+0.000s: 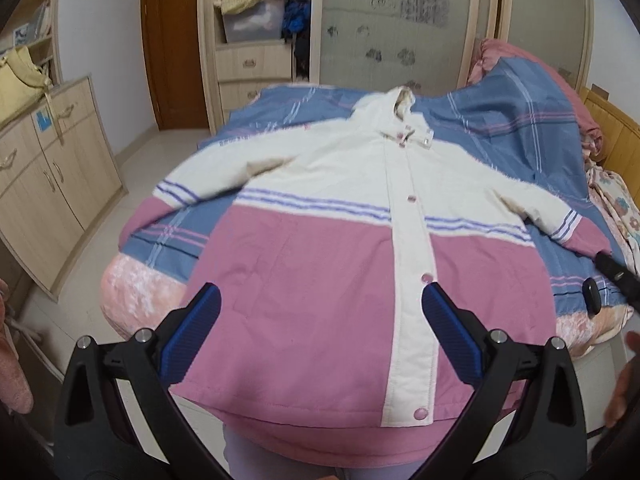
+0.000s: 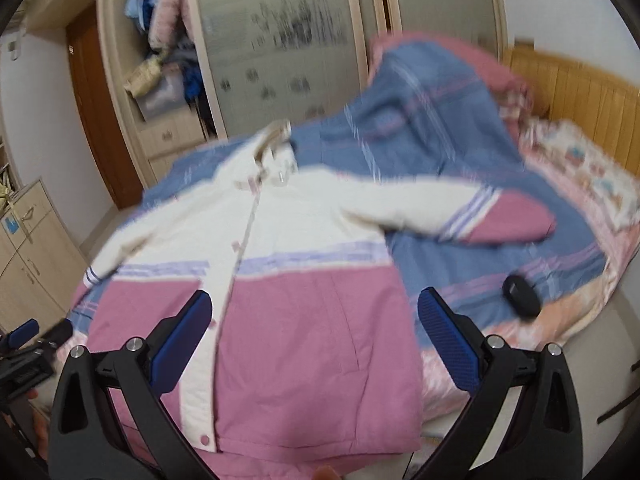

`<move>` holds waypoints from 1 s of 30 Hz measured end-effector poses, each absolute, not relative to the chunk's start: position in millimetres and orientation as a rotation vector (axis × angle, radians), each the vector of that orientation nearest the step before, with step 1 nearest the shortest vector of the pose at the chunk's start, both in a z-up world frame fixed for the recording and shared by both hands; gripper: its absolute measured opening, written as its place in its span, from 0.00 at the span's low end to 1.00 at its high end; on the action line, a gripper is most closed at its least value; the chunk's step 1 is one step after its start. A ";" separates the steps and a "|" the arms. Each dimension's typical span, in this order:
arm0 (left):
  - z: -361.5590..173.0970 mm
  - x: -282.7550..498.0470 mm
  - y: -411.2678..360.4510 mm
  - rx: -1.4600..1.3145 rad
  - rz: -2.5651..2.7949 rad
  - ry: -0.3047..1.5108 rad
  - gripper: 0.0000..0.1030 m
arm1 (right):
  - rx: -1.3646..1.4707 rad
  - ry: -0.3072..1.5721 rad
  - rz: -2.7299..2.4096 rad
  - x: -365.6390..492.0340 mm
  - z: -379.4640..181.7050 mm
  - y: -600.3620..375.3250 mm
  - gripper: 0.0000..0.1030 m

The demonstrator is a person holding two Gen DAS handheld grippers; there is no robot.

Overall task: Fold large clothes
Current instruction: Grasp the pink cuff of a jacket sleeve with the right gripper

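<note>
A hooded jacket (image 1: 320, 248), cream on top and pink below with purple stripes, lies face up and spread flat on the bed, buttoned, both sleeves out to the sides. It also shows in the right wrist view (image 2: 288, 280). My left gripper (image 1: 321, 300) is open and empty, above the jacket's lower hem. My right gripper (image 2: 315, 306) is open and empty, above the jacket's lower right part. The other gripper (image 2: 24, 336) shows at the left edge of the right wrist view.
The bed has a blue plaid cover (image 1: 500, 128) with a bunched quilt at the far right. A small black object (image 2: 520, 296) lies on the cover right of the jacket. A wardrobe (image 1: 256, 40) and a wooden cabinet (image 1: 52, 168) stand beyond.
</note>
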State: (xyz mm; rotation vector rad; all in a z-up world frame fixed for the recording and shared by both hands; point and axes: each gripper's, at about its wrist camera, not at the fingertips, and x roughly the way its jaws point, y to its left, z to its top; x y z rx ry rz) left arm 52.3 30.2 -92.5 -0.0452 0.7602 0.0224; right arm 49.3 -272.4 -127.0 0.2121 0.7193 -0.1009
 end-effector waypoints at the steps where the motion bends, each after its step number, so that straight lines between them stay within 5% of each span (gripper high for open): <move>1: -103.0 59.1 30.2 -0.043 0.020 0.787 0.98 | 0.217 0.765 -0.081 57.1 -144.1 -272.1 0.99; 9: -146.0 97.7 12.7 -0.006 -0.008 0.903 0.98 | 0.053 1.183 -0.026 83.4 -282.2 -270.4 0.98; 19: -151.5 133.5 -39.4 0.025 -0.118 0.882 0.98 | 0.574 0.734 -0.190 101.5 -191.9 -488.6 0.95; 30: -165.8 164.6 -48.6 0.009 -0.142 0.925 0.97 | 1.145 0.581 -0.336 140.1 -258.9 -677.8 0.80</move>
